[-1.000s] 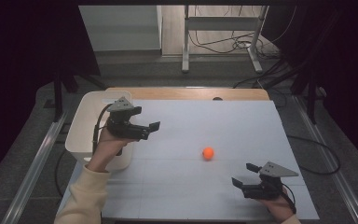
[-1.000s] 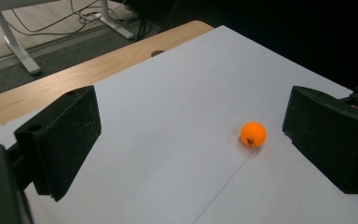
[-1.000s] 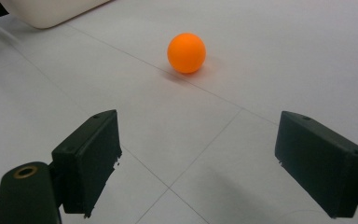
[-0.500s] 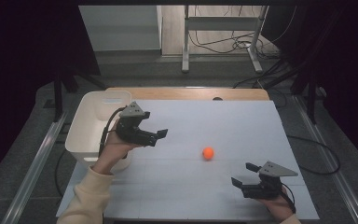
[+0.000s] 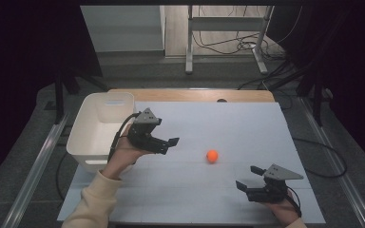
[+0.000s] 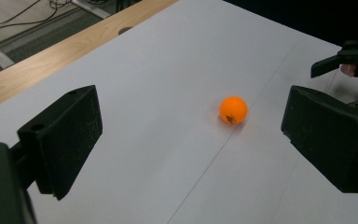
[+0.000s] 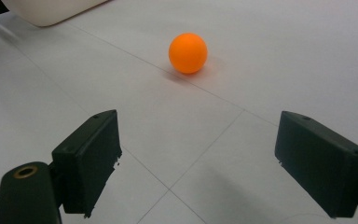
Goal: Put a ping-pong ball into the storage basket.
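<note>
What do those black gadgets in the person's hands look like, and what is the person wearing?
Each gripper, left and right, is a black block with two flat rectangular jaws, a grey three-cornered plate on top and a black cable trailing behind. The left arm wears a cream sleeve.

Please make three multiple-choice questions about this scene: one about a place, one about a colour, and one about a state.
1. Where does the ball lie?
A. inside the white bin
B. on the white table surface, between the two tongs
C. on the floor

2. What colour is the ball?
A. orange
B. blue
C. green

3. In what state are the left tongs?
A. shut on the ball
B. shut on nothing
C. open, holding nothing

Answers:
1 B: the high view shows it on the table, apart from the white bin and the right tongs.
2 A: both gripper views show it orange.
3 C: the jaws stand wide apart, the ball beyond them.
</note>
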